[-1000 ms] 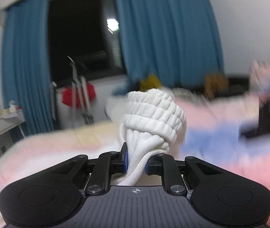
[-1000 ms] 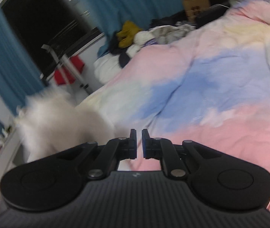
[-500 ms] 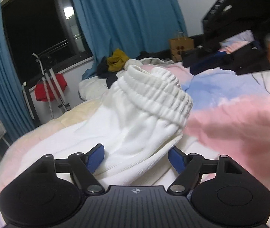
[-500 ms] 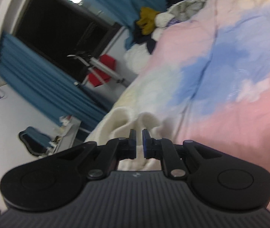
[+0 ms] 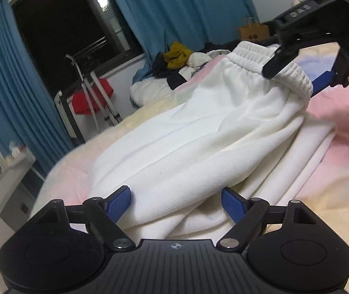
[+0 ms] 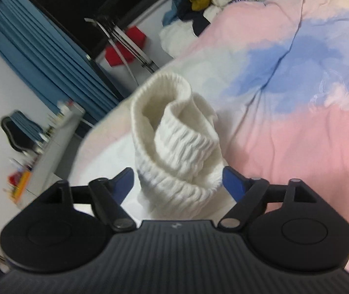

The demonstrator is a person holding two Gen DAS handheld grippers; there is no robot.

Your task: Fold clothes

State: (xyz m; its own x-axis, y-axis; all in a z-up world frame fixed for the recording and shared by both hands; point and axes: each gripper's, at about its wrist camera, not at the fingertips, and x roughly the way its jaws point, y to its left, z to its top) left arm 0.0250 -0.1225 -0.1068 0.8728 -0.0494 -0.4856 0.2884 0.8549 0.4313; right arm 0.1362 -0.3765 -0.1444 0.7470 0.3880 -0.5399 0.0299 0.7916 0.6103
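Raised capital letters reading "DAS" are showing on the black plastic arm of the right gripper [image 5: 297, 38], at the upper right of the left wrist view; whether more letters are following is not clear. A small compass-like star emblem, with no words, is sitting on the ribbed black body of the left gripper [image 5: 175, 202], and a similar blurred emblem is showing on the right gripper's body in its own view. No other readable text is appearing.
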